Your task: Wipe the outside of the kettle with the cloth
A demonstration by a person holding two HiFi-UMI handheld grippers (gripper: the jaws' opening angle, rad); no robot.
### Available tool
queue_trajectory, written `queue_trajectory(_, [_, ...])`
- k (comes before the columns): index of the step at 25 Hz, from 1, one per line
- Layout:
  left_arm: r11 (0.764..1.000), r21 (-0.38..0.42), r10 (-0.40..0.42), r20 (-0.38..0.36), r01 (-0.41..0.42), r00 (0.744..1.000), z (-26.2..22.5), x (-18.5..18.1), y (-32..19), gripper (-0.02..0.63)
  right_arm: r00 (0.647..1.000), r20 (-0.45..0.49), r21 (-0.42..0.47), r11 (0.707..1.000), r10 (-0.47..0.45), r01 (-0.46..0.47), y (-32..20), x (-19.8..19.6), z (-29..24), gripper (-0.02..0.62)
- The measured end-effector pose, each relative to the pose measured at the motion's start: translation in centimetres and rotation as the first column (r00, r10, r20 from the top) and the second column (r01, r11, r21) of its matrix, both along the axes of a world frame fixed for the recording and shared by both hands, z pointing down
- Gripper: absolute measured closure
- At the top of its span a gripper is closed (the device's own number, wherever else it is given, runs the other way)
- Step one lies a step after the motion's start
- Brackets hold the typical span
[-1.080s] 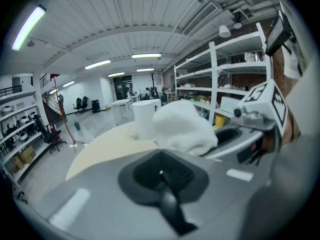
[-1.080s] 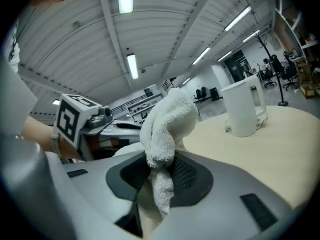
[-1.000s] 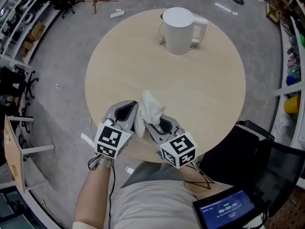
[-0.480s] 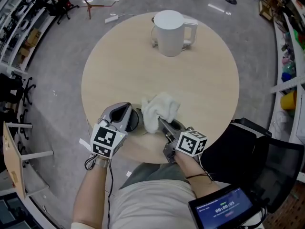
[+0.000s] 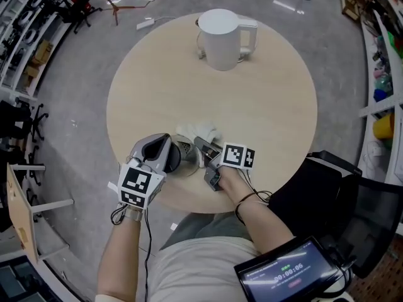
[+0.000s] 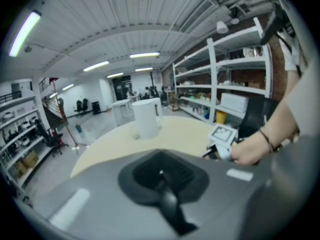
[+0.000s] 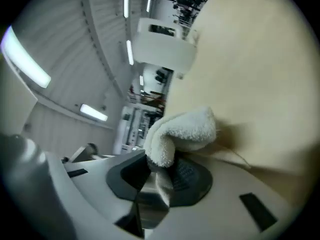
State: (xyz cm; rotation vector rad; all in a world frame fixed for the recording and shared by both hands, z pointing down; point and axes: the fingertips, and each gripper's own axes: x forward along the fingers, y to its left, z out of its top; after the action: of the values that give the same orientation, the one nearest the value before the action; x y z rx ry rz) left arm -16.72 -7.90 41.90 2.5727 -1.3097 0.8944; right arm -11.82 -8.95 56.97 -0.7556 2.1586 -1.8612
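The white kettle [image 5: 221,33] stands at the far side of the round wooden table [image 5: 271,112], and it shows too in the left gripper view [image 6: 146,116] and the right gripper view [image 7: 162,46]. My right gripper [image 5: 201,145] lies low over the near table edge, rolled onto its side. It is shut on the white terry cloth [image 5: 192,133], whose folded end bulges out of the jaws [image 7: 182,131] and rests by the tabletop. My left gripper [image 5: 176,157] sits just left of it with its jaws together on nothing [image 6: 160,176]. Both are well short of the kettle.
A black chair [image 5: 327,194] stands at the right of the table, and a tablet screen [image 5: 286,272] is at the bottom right. Shelving lines the room's left side [image 5: 25,24] and right side [image 5: 384,74]. Grey floor surrounds the table.
My right gripper has dropped toward the tabletop and rolled over, bringing the cloth down from above the grippers to table level. The left gripper has stayed put.
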Motion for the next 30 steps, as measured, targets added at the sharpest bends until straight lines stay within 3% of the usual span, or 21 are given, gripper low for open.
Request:
queue_trajectory(2, [1.0,0.006,-0.001,0.002,0.001,1.0,0.0,0.0,0.0,0.609,0.985,0.174,0.055,0.998,0.003,-0.013,0.3,0.0,-3.4,0.489])
queue_trajectory(3, [1.0,0.008,-0.001,0.004,0.001,1.0,0.0,0.0,-0.1,0.609,0.983,0.183,0.016,1.0,0.005,-0.008,0.6,0.2,-2.5,0.489])
queue_trajectory(6, [1.0,-0.001,0.0,-0.006,0.0,1.0,0.1,0.0,-0.1,0.609,0.994,-0.064,-0.107,0.99,-0.094,0.087,2.4,2.4,3.2,0.488])
queue_trajectory(9, [1.0,-0.01,0.007,-0.024,-0.007,1.0,0.1,0.0,-0.1,0.609,0.91,-0.383,0.144,0.963,-0.159,0.229,3.5,6.3,1.2,0.479])
queue_trajectory(10, [1.0,-0.008,0.008,-0.023,-0.008,1.0,0.0,0.0,-0.1,0.609,0.843,-0.514,0.234,0.919,-0.16,0.317,3.7,7.4,0.3,0.427])
queue_trajectory(11, [1.0,-0.005,0.007,-0.019,-0.007,1.0,0.0,-0.1,0.0,0.609,0.734,-0.659,0.289,0.846,-0.163,0.447,4.0,8.2,0.1,0.353])
queue_trajectory(12, [1.0,-0.003,0.004,-0.015,-0.004,1.0,-0.1,-0.2,0.1,0.609,0.587,-0.793,0.291,0.745,-0.163,0.6,4.3,8.7,0.3,0.325])
queue_trajectory(14, [1.0,-0.003,0.001,-0.016,-0.002,1.0,-0.1,-0.3,0.1,0.609,0.254,-0.956,0.148,0.501,-0.15,0.852,5.2,9.3,1.6,0.253])
queue_trajectory(15, [1.0,-0.005,0.001,-0.02,-0.001,1.0,-0.2,-0.3,0.0,0.609,0.096,-0.987,0.039,0.392,-0.127,0.919,5.6,9.8,2.3,0.224])
queue_trajectory(16, [1.0,-0.009,0.0,-0.024,0.0,1.0,-0.2,-0.3,0.0,0.609,-0.04,-0.995,-0.066,0.315,-0.089,0.947,5.6,10.7,2.6,0.205])
queue_trajectory(17, [1.0,-0.011,0.0,-0.027,0.0,1.0,-0.2,-0.2,0.0,0.609,-0.137,-0.99,-0.144,0.284,-0.042,0.948,5.1,11.8,2.6,0.199])
queue_trajectory(18, [1.0,-0.012,-0.001,-0.027,0.0,1.0,-0.2,-0.2,0.0,0.609,-0.182,-0.983,-0.176,0.286,-0.003,0.942,4.4,12.4,2.1,0.199])
queue_trajectory(19, [1.0,-0.01,-0.002,-0.024,0.002,1.0,-0.2,-0.3,0.0,0.609,-0.172,-0.985,-0.16,0.293,0.015,0.942,3.8,12.2,1.7,0.199])
queue_trajectory(20, [1.0,-0.007,-0.005,-0.018,0.004,1.0,-0.2,-0.3,-0.1,0.609,-0.123,-0.992,-0.114,0.288,0.013,0.951,3.3,11.0,1.6,0.199])
queue_trajectory(21, [1.0,-0.003,-0.008,-0.011,0.008,1.0,-0.1,-0.4,-0.2,0.609,-0.07,-0.998,-0.069,0.264,-0.003,0.962,3.0,9.1,2.4,0.199])
queue_trajectory(22, [1.0,-0.002,-0.013,-0.007,0.013,1.0,-0.1,-0.4,-0.2,0.609,-0.052,-0.998,-0.055,0.229,-0.022,0.972,2.7,7.5,3.9,0.199])
queue_trajectory(24, [0.999,-0.026,-0.04,-0.014,0.04,0.999,0.0,-0.5,-0.2,0.609,-0.1,-0.994,-0.107,0.189,-0.048,0.976,2.1,6.1,6.9,0.199])
queue_trajectory(25, [0.996,-0.05,-0.07,-0.024,0.069,0.997,0.1,-0.7,-0.1,0.609,-0.106,-0.992,-0.119,0.221,-0.071,0.968,1.9,6.0,7.6,0.201])
queue_trajectory(27, [0.981,-0.104,-0.171,-0.054,0.165,0.984,0.2,-1.7,0.3,0.609,-0.06,-0.992,-0.094,0.349,-0.11,0.932,1.8,6.5,7.5,0.228])
queue_trajectory(28, [0.963,-0.132,-0.247,-0.08,0.235,0.966,0.1,-2.5,0.6,0.609,-0.036,-0.994,-0.074,0.406,-0.1,0.911,2.1,6.9,7.3,0.305])
queue_trajectory(30, [0.896,-0.193,-0.432,-0.176,0.399,0.884,-0.1,-4.4,1.4,0.609,-0.005,-0.997,-0.038,0.48,-0.071,0.876,3.3,7.6,7.3,0.423])
